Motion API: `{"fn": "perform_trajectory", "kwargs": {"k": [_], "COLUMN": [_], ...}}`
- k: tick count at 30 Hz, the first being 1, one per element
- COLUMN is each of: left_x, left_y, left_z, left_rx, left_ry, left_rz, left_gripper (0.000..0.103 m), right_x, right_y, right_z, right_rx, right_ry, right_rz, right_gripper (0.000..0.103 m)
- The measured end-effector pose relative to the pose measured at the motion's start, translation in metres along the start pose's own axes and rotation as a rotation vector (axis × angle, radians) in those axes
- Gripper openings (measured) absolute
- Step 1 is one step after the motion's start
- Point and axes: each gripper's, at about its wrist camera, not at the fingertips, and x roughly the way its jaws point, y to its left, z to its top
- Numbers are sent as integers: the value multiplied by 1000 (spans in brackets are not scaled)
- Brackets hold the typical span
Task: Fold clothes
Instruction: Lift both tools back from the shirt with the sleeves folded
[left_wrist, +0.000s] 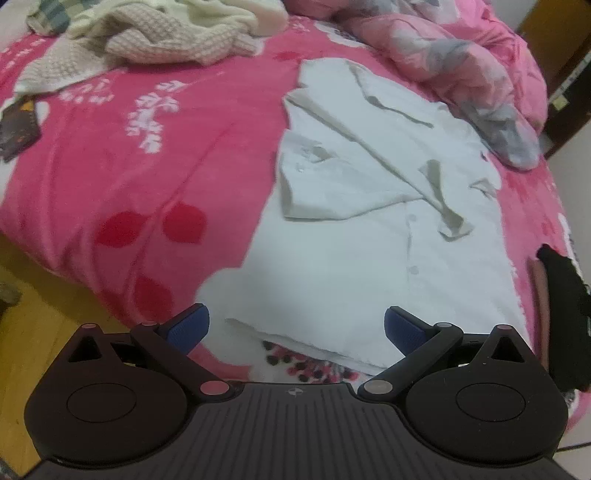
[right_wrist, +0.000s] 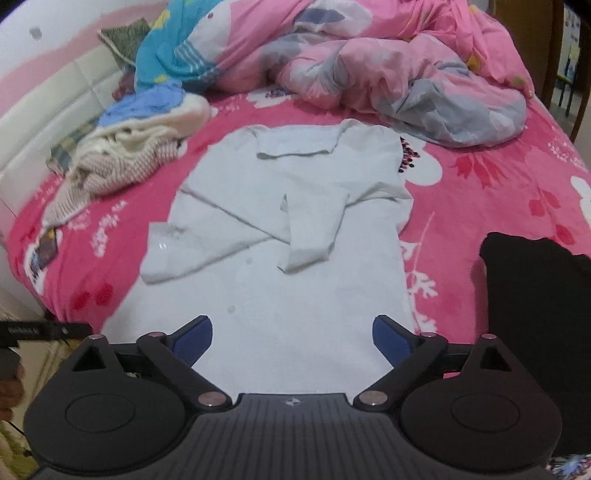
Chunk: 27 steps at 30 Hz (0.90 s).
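A pale white button shirt (left_wrist: 373, 206) (right_wrist: 280, 236) lies flat on the pink bed, both sleeves folded in across its front. My left gripper (left_wrist: 296, 328) hovers open over the shirt's near hem, its blue pads (left_wrist: 188, 328) wide apart with nothing between them. My right gripper (right_wrist: 292, 334) is open too, above the shirt's lower part, and its pads (right_wrist: 391, 338) hold no cloth.
A heap of knitted beige and cream clothes (left_wrist: 147, 40) (right_wrist: 122, 158) lies at the shirt's far left. A rumpled pink and grey quilt (left_wrist: 461, 66) (right_wrist: 388, 62) fills the back. A black garment (left_wrist: 565, 321) (right_wrist: 535, 314) lies at the right. The bed edge and yellow floor (left_wrist: 33, 321) are at the left.
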Motion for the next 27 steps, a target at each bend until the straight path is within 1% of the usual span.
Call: {"fn": "perform_trajectory", "kwargs": {"k": [3, 7, 11, 14, 17, 19, 21, 24, 27], "left_x": [-5, -15, -19, -21, -24, -27, -26, -20, -20], "left_y": [2, 3, -2, -5, -10, -10, -11, -19, -18], "left_z": [-3, -5, -5, -5, -9, -12, -11, -9, -10], "left_rx": [-23, -41, 12, 53, 72, 70, 82, 138, 130], "left_ry": [-17, -81, -125, -128, -168, -189, -178, -120, -120], "left_rz": [31, 89, 154, 163, 205, 209, 217, 265, 249], "left_gripper": [102, 102, 102, 102, 102, 102, 102, 102, 102], "right_x": [-1, 1, 0, -2, -3, -5, -7, -10, -9], "right_y": [7, 14, 16, 17, 18, 19, 19, 19, 19], "right_z": [-4, -8, -10, -10, -10, -11, -12, -14, -15], "right_rx": [-22, -54, -44, -53, -78, -95, -110, -121, -110], "right_ry": [-2, 19, 16, 11, 7, 1, -15, -38, -11], "right_rz": [-39, -83, -82, -68, -61, -62, -64, -63, -55], "right_gripper": [101, 101, 102, 102, 102, 102, 102, 102, 102]}}
